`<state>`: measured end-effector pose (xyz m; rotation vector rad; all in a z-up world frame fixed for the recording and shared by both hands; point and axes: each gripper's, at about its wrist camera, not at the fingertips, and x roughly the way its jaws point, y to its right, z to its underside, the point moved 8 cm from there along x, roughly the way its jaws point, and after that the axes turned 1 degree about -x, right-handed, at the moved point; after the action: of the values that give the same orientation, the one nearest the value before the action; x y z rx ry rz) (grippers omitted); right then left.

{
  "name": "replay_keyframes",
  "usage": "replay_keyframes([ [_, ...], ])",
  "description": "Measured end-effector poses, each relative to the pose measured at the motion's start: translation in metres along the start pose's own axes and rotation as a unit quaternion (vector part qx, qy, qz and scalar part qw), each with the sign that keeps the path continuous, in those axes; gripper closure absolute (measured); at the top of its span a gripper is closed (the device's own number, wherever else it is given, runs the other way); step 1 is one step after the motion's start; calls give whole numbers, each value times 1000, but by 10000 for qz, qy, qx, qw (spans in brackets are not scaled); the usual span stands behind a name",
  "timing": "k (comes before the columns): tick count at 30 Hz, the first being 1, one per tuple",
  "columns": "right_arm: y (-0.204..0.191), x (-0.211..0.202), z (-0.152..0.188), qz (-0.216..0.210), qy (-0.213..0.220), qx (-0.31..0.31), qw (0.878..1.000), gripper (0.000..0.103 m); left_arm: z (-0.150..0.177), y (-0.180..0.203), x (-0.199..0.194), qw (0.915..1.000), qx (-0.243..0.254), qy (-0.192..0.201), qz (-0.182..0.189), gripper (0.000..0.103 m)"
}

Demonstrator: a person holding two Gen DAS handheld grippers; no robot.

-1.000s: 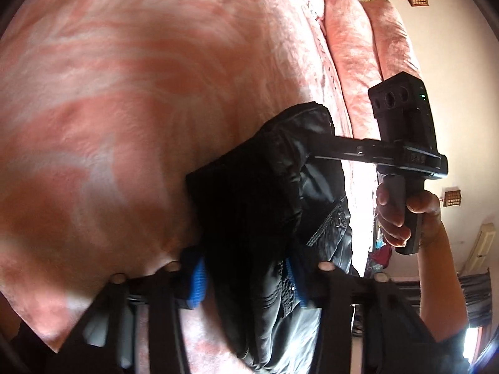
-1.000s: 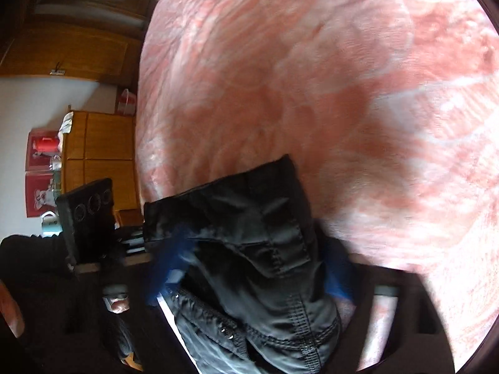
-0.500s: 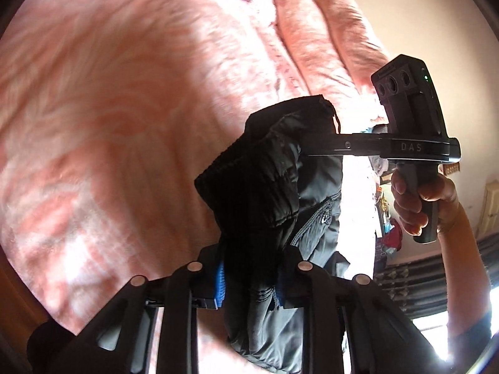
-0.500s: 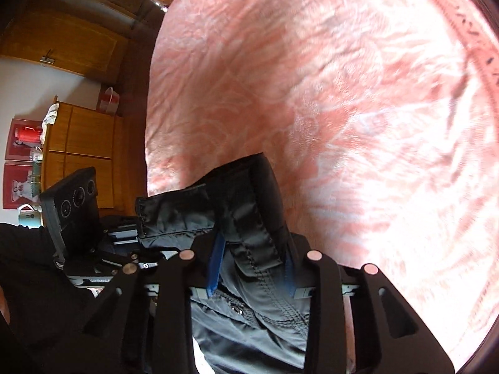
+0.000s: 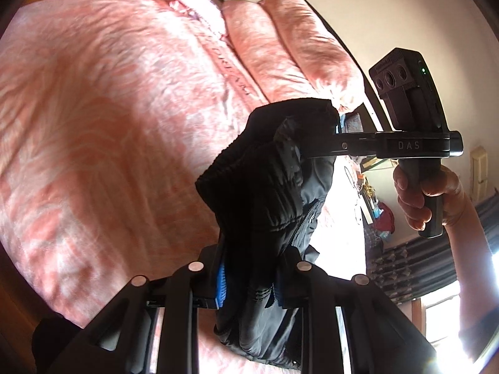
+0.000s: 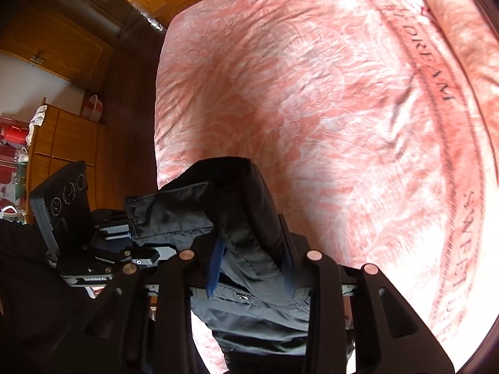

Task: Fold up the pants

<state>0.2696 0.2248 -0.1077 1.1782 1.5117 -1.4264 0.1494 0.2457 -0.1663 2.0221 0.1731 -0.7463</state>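
The black pants (image 5: 265,193) hang bunched in the air above a pink patterned bed (image 5: 109,109). My left gripper (image 5: 249,283) is shut on the waistband at one side. My right gripper (image 6: 252,268) is shut on the pants (image 6: 237,218) at the other side. In the left wrist view the right gripper (image 5: 336,143) reaches in from the right, held by a hand (image 5: 427,199). In the right wrist view the left gripper (image 6: 131,233) shows at the left. The rest of the pants hangs down below both grippers.
Pink pillows (image 5: 296,50) lie at the head of the bed. Wooden cabinets (image 6: 62,143) stand beside the bed (image 6: 312,109). A curtained window (image 5: 436,268) and clutter are at the right of the left wrist view.
Both grippers have risen with the pants, lifting them off the bed. More of the bed and the pillows has come into view.
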Motion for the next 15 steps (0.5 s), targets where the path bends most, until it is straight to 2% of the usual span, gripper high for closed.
replay_keyframes([
  [15, -17, -61, 35, 723, 378, 100, 9966, 72, 14, 63, -26, 9966, 804, 44, 190, 81],
])
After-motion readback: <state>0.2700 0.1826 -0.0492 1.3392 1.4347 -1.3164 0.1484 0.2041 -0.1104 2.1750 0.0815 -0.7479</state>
